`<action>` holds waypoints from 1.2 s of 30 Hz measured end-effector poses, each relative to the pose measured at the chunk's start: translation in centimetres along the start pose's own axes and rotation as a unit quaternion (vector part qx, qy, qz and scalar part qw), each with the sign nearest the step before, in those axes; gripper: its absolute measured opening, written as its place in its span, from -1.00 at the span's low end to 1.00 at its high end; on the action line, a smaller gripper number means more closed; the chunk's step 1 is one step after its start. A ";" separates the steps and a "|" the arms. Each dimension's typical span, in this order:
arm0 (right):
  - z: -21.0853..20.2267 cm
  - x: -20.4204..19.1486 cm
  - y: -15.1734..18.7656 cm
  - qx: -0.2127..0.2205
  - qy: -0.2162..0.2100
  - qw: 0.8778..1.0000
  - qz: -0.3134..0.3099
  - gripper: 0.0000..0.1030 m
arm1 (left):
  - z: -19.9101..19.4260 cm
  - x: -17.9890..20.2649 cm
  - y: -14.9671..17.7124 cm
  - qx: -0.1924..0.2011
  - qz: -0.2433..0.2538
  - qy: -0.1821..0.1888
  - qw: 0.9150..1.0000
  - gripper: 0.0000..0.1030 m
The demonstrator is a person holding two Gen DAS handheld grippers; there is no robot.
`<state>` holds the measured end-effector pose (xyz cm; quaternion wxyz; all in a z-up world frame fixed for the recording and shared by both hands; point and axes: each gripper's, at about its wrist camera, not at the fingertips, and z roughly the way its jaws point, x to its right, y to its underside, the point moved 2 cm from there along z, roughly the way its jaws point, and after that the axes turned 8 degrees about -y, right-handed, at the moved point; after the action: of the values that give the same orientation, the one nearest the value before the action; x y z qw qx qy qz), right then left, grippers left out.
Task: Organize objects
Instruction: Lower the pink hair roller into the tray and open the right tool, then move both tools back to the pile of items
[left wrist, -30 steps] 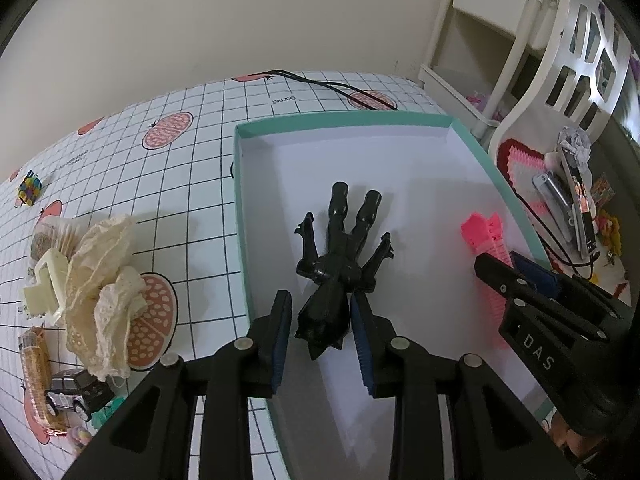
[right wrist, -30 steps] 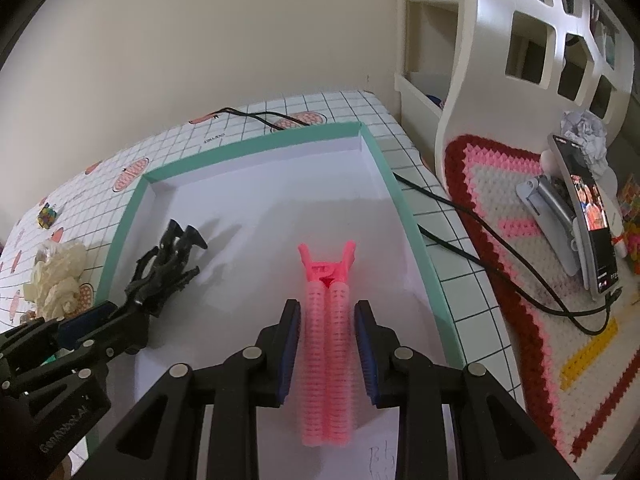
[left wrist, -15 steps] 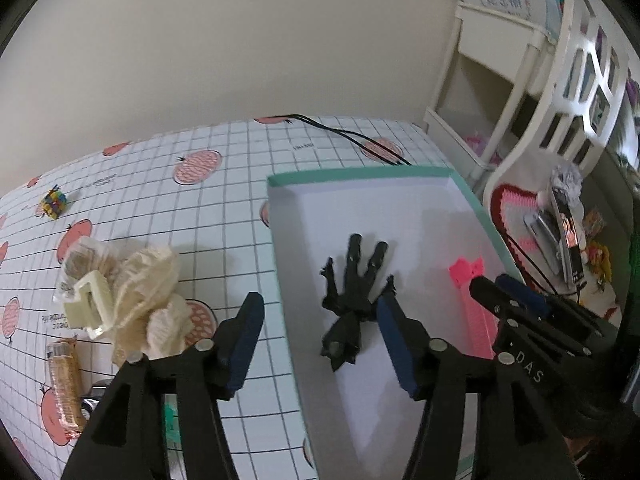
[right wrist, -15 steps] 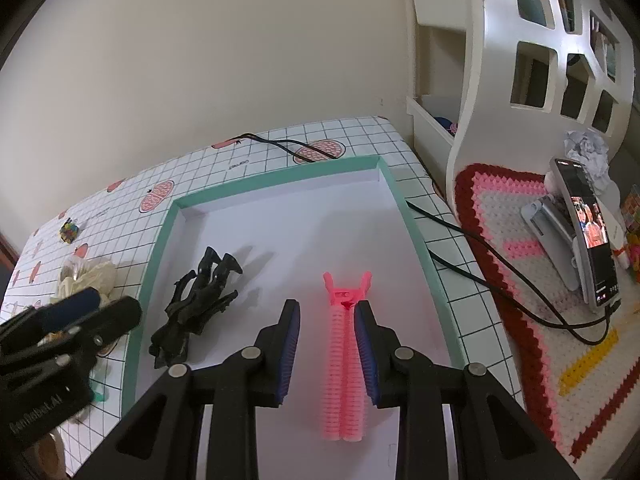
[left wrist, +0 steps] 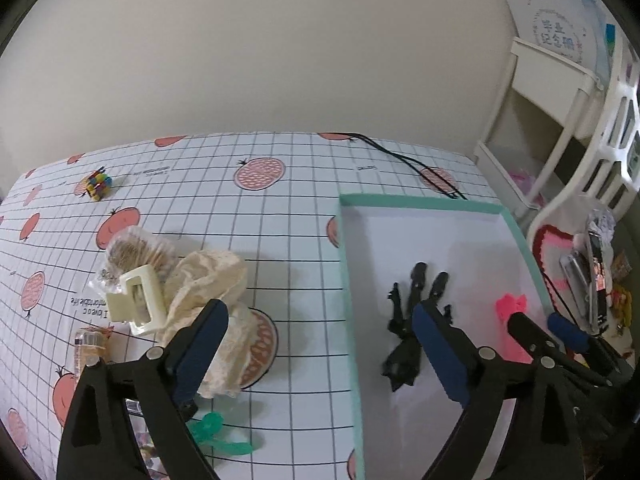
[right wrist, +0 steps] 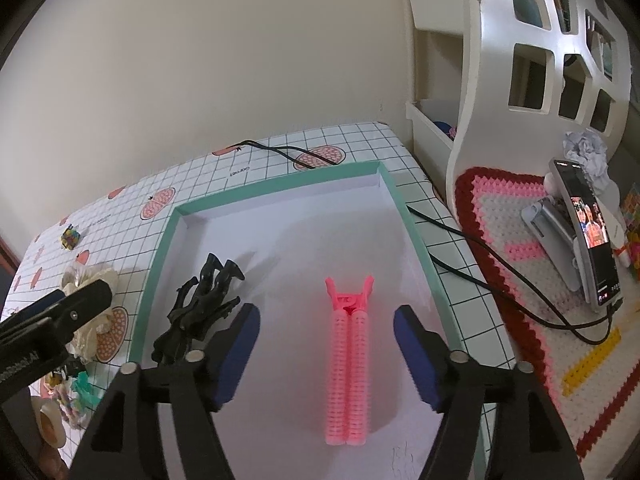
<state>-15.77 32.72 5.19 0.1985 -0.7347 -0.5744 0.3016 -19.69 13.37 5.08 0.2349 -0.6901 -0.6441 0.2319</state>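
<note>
Right wrist view, pink clip [right wrist: 349,376] between spread tongs [right wrist: 326,356] (untouched), in tray [right wrist: 416,236]

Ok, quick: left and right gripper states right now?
Left gripper: open, holding nothing.
Right gripper: open, empty; pink hair clip lies loose in the tray.

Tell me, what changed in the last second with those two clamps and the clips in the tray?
Both let go. The left gripper opened off the black claw clip and drew back up and leftward; the right gripper spread its jaws off the pink roller clip and lifted. Both clips lie where they were in the teal-rimmed tray; the pile of lace and clips on the tablecloth is untouched.
</note>
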 end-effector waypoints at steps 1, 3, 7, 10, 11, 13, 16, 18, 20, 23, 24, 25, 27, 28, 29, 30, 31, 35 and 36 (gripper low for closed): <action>0.0 0.0 0.0 0.000 0.000 1.000 0.001 0.57 | 0.1 -0.1 0.0 -0.001 -0.001 -0.002 1.000 0.86; 0.0 0.0 0.0 0.001 0.000 1.000 0.002 0.67 | 0.2 -0.3 -0.1 -0.001 -0.005 -0.008 1.000 0.98; 0.1 0.1 0.1 -0.001 -0.001 1.000 0.005 0.88 | 0.1 -1.0 -0.1 0.005 -0.020 -0.009 1.000 1.00; 0.2 0.0 0.2 -0.003 0.001 1.000 0.004 0.96 | 0.3 -1.2 -0.1 0.002 -0.020 -0.014 1.000 1.00; 0.2 0.0 0.2 -0.003 0.000 1.000 0.004 0.98 | 0.4 -1.2 -0.1 0.000 -0.020 -0.016 1.000 1.00; 0.3 -0.1 0.2 -0.003 -0.001 1.000 0.004 1.00 | 0.4 -1.3 0.0 -0.002 -0.021 -0.016 1.000 1.00; 0.4 -0.2 0.2 -0.002 0.002 1.000 0.002 1.00 | 0.4 -1.4 -0.2 0.002 -0.024 -0.012 1.000 1.00; 0.5 -0.3 0.3 -0.002 0.001 1.000 0.003 1.00 | 0.1 -1.6 -0.3 0.008 -0.028 -0.013 0.999 1.00; 0.5 -0.5 0.3 -0.002 -0.002 1.000 0.004 1.00 | -0.3 -1.8 -0.5 0.013 -0.032 -0.011 0.999 1.00; 0.6 -0.9 0.3 -0.001 -0.002 1.000 0.000 1.00 | -0.7 -2.7 -0.8 0.016 -0.045 -0.011 0.999 1.00; 0.5 -1.2 0.2 0.000 -0.003 1.000 0.000 1.00 | -1.0 -3.2 -0.9 0.016 -0.051 -0.011 0.998 1.00; 0.4 -1.4 0.2 0.002 -0.005 1.000 0.001 1.00 | -1.2 -3.6 -1.0 0.018 -0.056 -0.011 0.998 1.00; 0.1 -2.2 -0.2 0.010 -0.016 1.000 0.002 1.00 | -1.6 -4.6 -1.2 0.022 -0.066 -0.013 0.997 1.00; -0.1 -2.6 -0.3 0.013 -0.023 1.000 0.001 1.00 | -1.9 -5.3 -1.4 0.026 -0.072 -0.016 0.997 1.00; -0.2 -3.1 -0.4 0.016 -0.030 0.999 -0.002 1.00 | -2.2 -6.1 -1.6 0.031 -0.079 -0.020 0.996 1.00; -0.4 -4.0 -0.5 0.019 -0.037 0.999 -0.010 1.00 | -2.4 -6.8 -1.7 0.033 -0.084 -0.024 0.996 1.00; -0.5 -4.6 -0.5 0.020 -0.040 0.999 -0.017 1.00 | -2.6 -7.7 -1.8 0.033 -0.089 -0.030 0.995 1.00; -0.9 -7.8 -0.5 0.025 -0.061 0.997 -0.048 1.00 | -2.9 -11.2 -1.8 0.019 -0.107 -0.050 0.993 1.00; -0.9 -8.6 -0.5 0.024 -0.068 0.996 -0.053 1.00 | -3.1 -12.1 -1.7 0.016 -0.113 -0.056 0.992 1.00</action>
<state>-16.87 24.58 8.06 0.1923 -0.6761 -0.6174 0.3532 -19.87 1.34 8.74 0.2345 -0.5946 -0.7264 0.2525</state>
